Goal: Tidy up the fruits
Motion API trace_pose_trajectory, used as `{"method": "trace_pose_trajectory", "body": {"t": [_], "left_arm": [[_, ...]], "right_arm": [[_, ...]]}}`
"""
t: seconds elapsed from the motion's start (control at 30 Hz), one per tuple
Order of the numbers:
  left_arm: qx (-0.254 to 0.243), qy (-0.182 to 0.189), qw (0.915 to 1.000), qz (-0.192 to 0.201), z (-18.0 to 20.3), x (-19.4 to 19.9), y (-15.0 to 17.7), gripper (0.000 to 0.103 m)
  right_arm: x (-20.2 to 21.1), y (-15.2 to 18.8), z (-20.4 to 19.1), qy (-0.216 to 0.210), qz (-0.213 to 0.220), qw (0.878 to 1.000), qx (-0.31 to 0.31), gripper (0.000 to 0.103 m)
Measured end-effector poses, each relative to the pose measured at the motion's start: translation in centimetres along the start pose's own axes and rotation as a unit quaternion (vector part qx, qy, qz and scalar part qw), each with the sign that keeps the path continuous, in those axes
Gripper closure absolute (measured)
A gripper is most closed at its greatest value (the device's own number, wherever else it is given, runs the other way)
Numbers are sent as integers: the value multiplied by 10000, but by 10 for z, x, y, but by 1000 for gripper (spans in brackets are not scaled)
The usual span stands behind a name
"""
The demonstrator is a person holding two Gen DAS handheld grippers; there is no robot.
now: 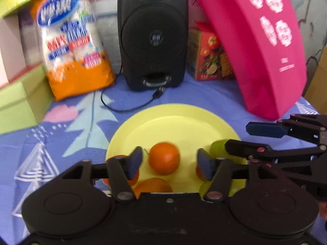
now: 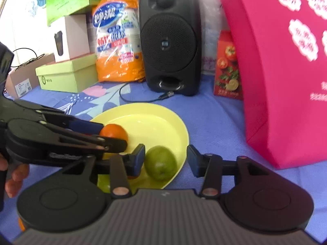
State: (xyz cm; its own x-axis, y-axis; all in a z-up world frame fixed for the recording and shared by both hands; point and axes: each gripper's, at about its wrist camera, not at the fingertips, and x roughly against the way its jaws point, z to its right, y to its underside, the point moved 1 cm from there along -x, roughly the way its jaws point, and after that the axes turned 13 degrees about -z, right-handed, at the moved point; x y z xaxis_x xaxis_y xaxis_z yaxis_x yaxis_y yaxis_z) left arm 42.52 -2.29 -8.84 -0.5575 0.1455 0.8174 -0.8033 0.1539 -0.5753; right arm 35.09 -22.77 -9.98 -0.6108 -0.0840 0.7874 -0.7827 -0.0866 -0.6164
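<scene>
A yellow plate [image 1: 173,120] lies on the blue patterned cloth and holds several oranges and green fruits. My left gripper [image 1: 169,162] is open, its fingers on either side of an orange [image 1: 164,157] without touching it. More oranges [image 1: 152,185] lie partly hidden under its fingers. My right gripper [image 2: 166,159] is open around a green fruit [image 2: 161,162] at the plate's [image 2: 147,120] near right edge. The same orange [image 2: 113,131] shows beside the left gripper [image 2: 114,136] in the right wrist view. The right gripper [image 1: 237,136] reaches in from the right in the left wrist view.
Behind the plate stand a black speaker [image 1: 153,32] with a loose cable [image 1: 126,106], an orange bag [image 1: 71,38], a tomato-print box [image 1: 210,55] and a large pink bag [image 1: 263,40]. Green boxes [image 1: 18,104] stand at the left.
</scene>
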Motion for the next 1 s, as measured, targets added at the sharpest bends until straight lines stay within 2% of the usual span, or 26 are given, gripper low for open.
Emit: {"method": "trace_pose_trajectory", "body": {"t": [0.07, 0.13, 0.2, 0.3, 0.4, 0.53, 0.67, 0.8, 1.0], "left_arm": [[-68, -294, 9994, 185, 5, 20, 6, 11], [-6, -455, 9979, 455, 8, 43, 16, 1], [84, -370, 9975, 595, 6, 64, 27, 0], [300, -349, 9967, 664, 1, 91, 46, 0], [483, -514, 9958, 592, -3, 108, 65, 0], [756, -949, 9917, 423, -7, 119, 91, 0], [827, -1374, 9865, 331, -8, 131, 120, 0], [894, -1472, 9845, 344, -9, 147, 147, 0], [932, -1414, 9848, 392, -6, 162, 166, 0]], "right_arm": [[16, 3, 0, 69, 123, 9999, 48, 58], [33, 8, 1, 95, 217, 9997, 15, 58], [52, 15, 0, 59, 266, 9996, -2, 53], [79, 31, -9, 153, 383, 9991, 55, 39], [103, 49, -20, 130, 420, 9990, 59, 39], [123, 72, -39, 140, 312, 9994, -83, 34], [132, 93, -65, 102, 129, 9998, 63, 34], [139, 111, -90, 38, 61, 9995, 323, 32], [149, 125, -108, -56, 58, 9985, 541, 32]]}}
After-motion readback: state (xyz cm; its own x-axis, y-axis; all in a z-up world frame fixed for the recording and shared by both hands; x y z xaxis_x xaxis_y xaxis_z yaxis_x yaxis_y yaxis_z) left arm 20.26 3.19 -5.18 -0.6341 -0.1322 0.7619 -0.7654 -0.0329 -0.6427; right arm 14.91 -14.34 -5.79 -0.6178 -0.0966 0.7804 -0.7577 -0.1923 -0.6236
